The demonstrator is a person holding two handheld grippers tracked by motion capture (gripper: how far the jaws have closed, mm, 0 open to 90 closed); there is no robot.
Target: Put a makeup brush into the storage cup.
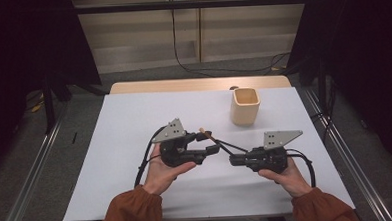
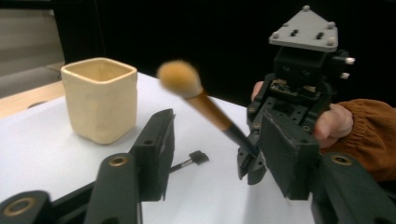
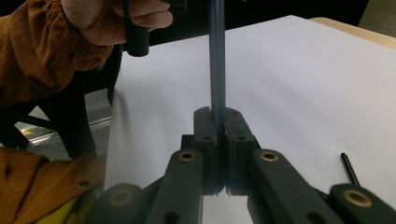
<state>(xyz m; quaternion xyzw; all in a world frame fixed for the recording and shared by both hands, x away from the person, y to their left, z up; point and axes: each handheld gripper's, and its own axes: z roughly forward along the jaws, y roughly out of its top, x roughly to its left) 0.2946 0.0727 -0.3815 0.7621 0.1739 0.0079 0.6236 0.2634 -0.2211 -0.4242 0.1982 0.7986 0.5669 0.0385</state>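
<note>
With the right tool (image 1: 232,161) pinching only the handle tip of the makeup brush (image 2: 205,105) and the left tool (image 1: 213,142) spread around its shaft, the airborne brush may pivot and drop to the counter (image 1: 134,123), missing the beige cup (image 1: 244,106) at 1 o'clock.

Left claw (image 2: 212,156) rises from bottom of frame w/ jaws wide apart, nothing between them. Right claw (image 2: 247,161), center-right, is clamped on dark handle end of a brush (image 2: 205,105); brush slants up-left, orange bristles blurred at upper center. Cream cup (image 2: 100,98) stands upright on white bench (image 2: 42,154) at left. Small dark tool (image 2: 189,161) lies on bench, center. Hand (image 2: 331,123) & orange sleeve (image 2: 373,133) at right.
</note>
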